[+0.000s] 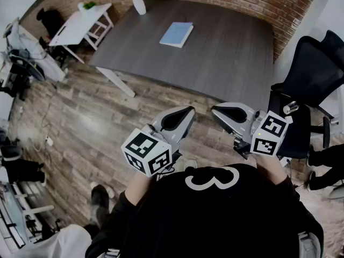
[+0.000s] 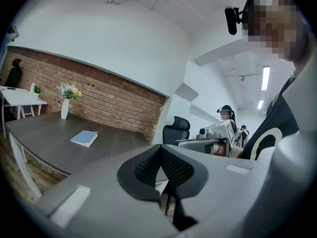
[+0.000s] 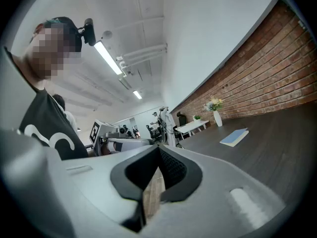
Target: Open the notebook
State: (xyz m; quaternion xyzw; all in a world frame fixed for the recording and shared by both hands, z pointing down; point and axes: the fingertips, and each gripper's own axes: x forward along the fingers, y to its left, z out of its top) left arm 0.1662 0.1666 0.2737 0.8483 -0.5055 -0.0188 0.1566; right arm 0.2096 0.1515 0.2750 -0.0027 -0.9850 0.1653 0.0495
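Had both tongs held up in front of the chest, roughly level, side by side and just apart, noses aimed at 12 o'clock toward the dark desk [image 1: 226, 69] but well short of it. Found the left tongs [image 2: 159, 150] pinched shut, pads meeting at the tips, nothing caught between. Same deal on the right tongs [image 3: 158, 149]: closed tip to tip, empty, only a sliver of wooden floor [image 1: 80, 117] showing through the notch behind the pads. Spotted the notebook [image 1: 177, 34] lying flat and closed, pale blue cover up, out on the desk at about 12 o'clock from the tongs, well apart from both and nearer the far edge. Noticed a white vase [image 1: 138, 4] with flowers at the notebook's 10 o'clock, close to the brick wall [image 1: 242, 1]. Clocked a small white table [image 1: 80, 23] off at the desk's 9 o'clock and a black office chair [image 1: 314, 71] at its 3 o'clock
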